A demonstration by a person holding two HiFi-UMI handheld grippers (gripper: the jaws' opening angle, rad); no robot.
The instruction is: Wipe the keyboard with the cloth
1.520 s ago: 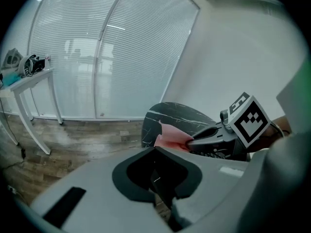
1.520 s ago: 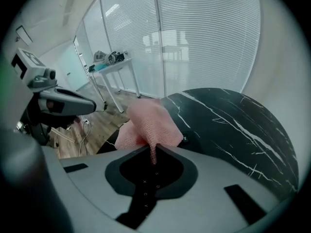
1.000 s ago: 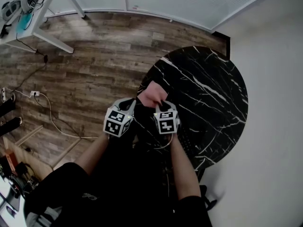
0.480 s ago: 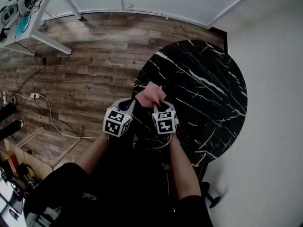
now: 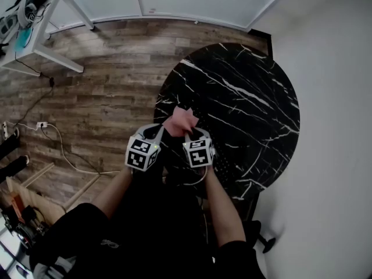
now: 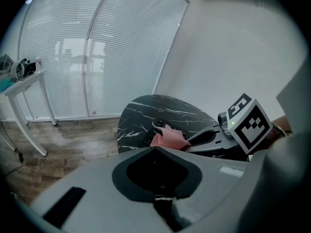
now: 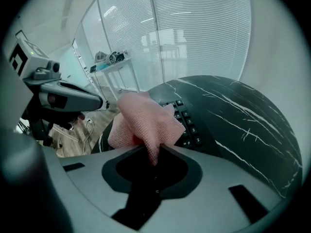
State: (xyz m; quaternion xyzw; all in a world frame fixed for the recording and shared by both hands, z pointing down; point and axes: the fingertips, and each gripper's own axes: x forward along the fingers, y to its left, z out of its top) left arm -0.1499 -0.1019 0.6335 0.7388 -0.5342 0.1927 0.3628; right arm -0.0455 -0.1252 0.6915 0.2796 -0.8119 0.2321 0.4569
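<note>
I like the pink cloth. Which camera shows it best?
The right gripper view: the pink cloth fills the middle, pinched by the right gripper, with the keyboard just behind it. The left gripper view shows it small and farther off; the head view shows only a small pink patch.

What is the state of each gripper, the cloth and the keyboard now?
Left gripper: shut, nothing between its jaws.
Right gripper: shut on the cloth.
Cloth: crumpled, pinched by one edge, held over the keyboard.
Keyboard: flat on the table, partly hidden by the cloth.
</note>
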